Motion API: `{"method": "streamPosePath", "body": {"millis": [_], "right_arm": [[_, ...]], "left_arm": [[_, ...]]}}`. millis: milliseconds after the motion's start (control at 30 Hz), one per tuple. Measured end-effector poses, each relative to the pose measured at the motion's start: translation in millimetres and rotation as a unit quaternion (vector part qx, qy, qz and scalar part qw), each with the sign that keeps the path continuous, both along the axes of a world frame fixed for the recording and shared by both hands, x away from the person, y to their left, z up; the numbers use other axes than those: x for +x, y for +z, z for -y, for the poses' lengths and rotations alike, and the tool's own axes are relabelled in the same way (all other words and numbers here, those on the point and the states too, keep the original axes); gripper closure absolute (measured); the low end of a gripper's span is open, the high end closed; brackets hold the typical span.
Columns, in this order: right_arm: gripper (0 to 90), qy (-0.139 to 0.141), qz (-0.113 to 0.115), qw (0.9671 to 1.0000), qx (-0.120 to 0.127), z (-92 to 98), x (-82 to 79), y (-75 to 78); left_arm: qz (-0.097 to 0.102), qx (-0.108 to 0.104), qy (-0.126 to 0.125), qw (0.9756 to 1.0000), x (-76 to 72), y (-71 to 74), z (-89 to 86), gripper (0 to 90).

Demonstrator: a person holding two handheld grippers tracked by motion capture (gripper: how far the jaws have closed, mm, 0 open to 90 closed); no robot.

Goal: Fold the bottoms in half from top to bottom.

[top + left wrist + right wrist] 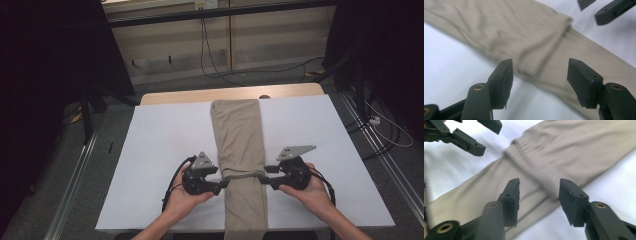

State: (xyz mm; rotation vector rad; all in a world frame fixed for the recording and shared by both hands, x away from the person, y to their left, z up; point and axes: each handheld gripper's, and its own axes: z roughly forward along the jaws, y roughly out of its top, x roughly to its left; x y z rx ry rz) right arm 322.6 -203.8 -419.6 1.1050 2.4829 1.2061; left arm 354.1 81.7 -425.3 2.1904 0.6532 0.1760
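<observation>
- The left tongs (226, 183) and right tongs (265, 175) stood spread at either edge of the folded beige garment (240, 150), pinching nothing
- A ribbed hem (534, 165) crossed the garment between them, over a lower layer
- It lay as a long strip down the middle of the white table (165, 145), far end squared off

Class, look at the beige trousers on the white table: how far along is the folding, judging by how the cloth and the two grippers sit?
Done: the beige trousers lie as a long narrow strip, one end already folded over, its ribbed hem lying across the middle. In hand: nothing; the left gripper and right gripper flank that hem with jaws open, off the cloth. Left: probably further folds, as the near end overhangs the white table.
</observation>
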Motion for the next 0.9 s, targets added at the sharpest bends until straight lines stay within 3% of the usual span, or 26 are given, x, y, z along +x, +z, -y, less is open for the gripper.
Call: {"method": "streamPosePath", "body": {"millis": [67,133,233,267,333,367,400,433,467,533,600,633,667,700,767,900], "right_arm": [[44.5,-0.002,0.014,0.9996,-0.023,-7.0,13.1,-3.0],[42.6,0.01,0.012,0.9994,-0.03,-13.8,21.3,-8.0],[38.9,0.022,0.017,0.9975,-0.065,-22.5,22.4,-17.0],[38.6,0.025,0.018,0.9973,-0.066,-22.9,22.2,-19.6],[49.9,0.015,0.019,0.9968,-0.076,-21.8,22.3,-22.2],[51.3,0.015,0.021,0.997,-0.073,-20.4,22.8,-22.5],[54.4,0.013,0.017,0.9975,-0.067,-18.7,23.7,-22.2],[63.3,0.008,0.015,0.998,-0.06,-16.9,24.7,-21.9],[70.8,0.006,0.015,0.9982,-0.057,-15.2,25.9,-21.7],[72.7,0.007,0.011,0.9986,-0.052,-13.0,28.7,-22.4],[76.5,0.002,0.006,0.9985,-0.053,-13.1,29.9,-23.3],[77.7,0.0,0.007,0.9985,-0.054,-13.5,29.9,-22.9],[79.7,-0.001,0.008,0.9985,-0.054,-13.5,30.0,-22.5],[81.5,-0.004,0.008,0.9986,-0.051,-12.9,30.1,-21.6],[83.4,-0.01,0.004,0.9991,-0.04,-10.0,30.9,-18.6],[83.8,-0.005,0.001,0.9996,-0.028,-9.4,24.2,-9.6]], "left_arm": [[0.013,0.013,-0.002,0.9998,8.9,-2.8,6.9,35.5],[0.02,0.026,-0.002,0.9995,14.9,-7.2,11.8,36.4],[0.016,0.035,-0.011,0.9992,17.9,-14.2,14.0,35.9],[0.015,0.038,-0.018,0.999,17.8,-15.3,14.3,35.9],[0.017,0.035,-0.022,0.999,17.8,-14.9,14.6,36.4],[0.016,0.023,-0.033,0.9991,17.0,-14.0,14.6,35.9],[0.023,0.023,-0.038,0.9987,15.1,-12.3,15.6,34.7],[0.034,0.028,-0.034,0.9985,13.6,-12.0,17.2,35.2],[0.033,0.032,-0.03,0.9985,14.8,-13.6,18.6,38.6],[0.017,0.032,-0.021,0.9991,20.8,-18.3,18.4,44.0],[0.003,0.011,-0.008,0.9999,26.1,-18.8,17.0,54.8],[-0.002,-0.007,-0.003,1.0,27.4,-17.5,15.8,62.3],[-0.003,-0.012,-0.001,0.9999,27.7,-15.3,15.2,76.5],[-0.007,-0.009,0.001,0.9999,28.2,-14.0,15.4,81.6],[-0.018,-0.014,0.003,0.9997,28.2,-12.1,14.2,86.8],[-0.033,-0.025,-0.005,0.9991,17.4,-1.0,10.4,87.8]]}}
